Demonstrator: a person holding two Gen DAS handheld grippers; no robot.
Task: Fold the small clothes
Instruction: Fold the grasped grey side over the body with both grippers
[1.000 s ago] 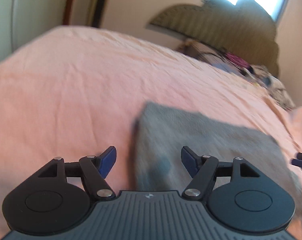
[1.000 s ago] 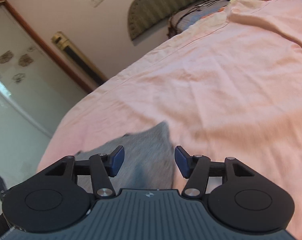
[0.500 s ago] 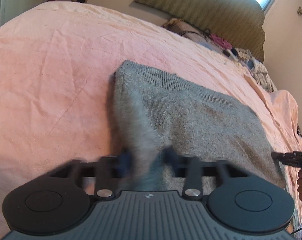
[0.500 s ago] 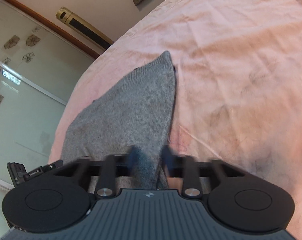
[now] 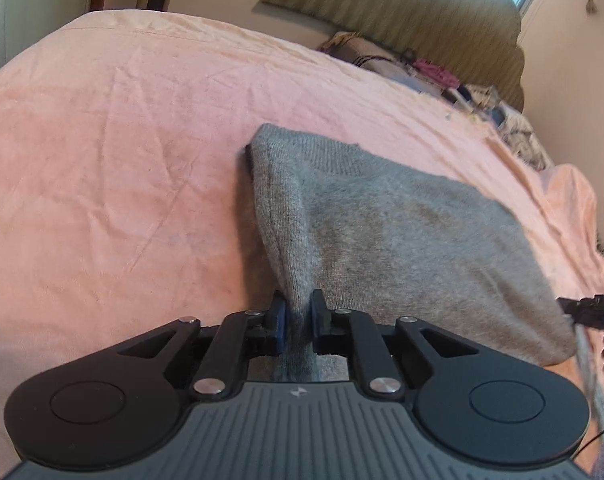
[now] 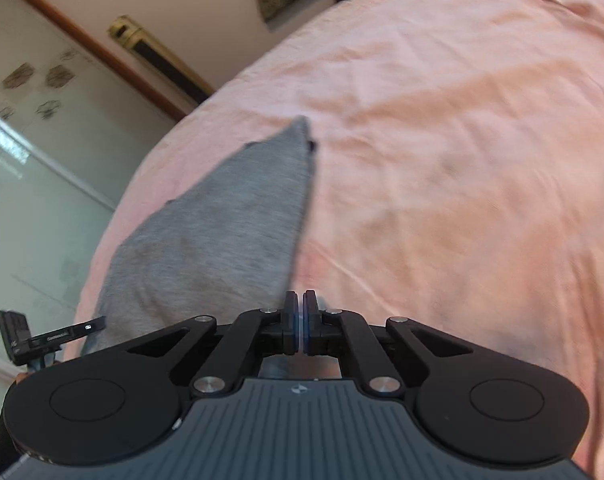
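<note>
Pink bedsheet (image 5: 141, 152), olive headboard (image 5: 402, 24), glass door (image 6: 33, 168)

Clutter (image 5: 442, 76) by the headboard (image 5: 402, 12) is too blurred to identify.

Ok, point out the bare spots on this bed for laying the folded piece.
Bare pink sheet runs left of the grey knit garment, and beyond it toward the headboard. Clutter pile crowds the headboard end. Both claws, left and right, pinch the garment's near edge.

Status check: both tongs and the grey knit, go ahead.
Left tongs just closed, pinching grey knit near edge. Right tongs shut at its other near corner. Knit partly lifted off pink sheet. Nothing blocking.
</note>
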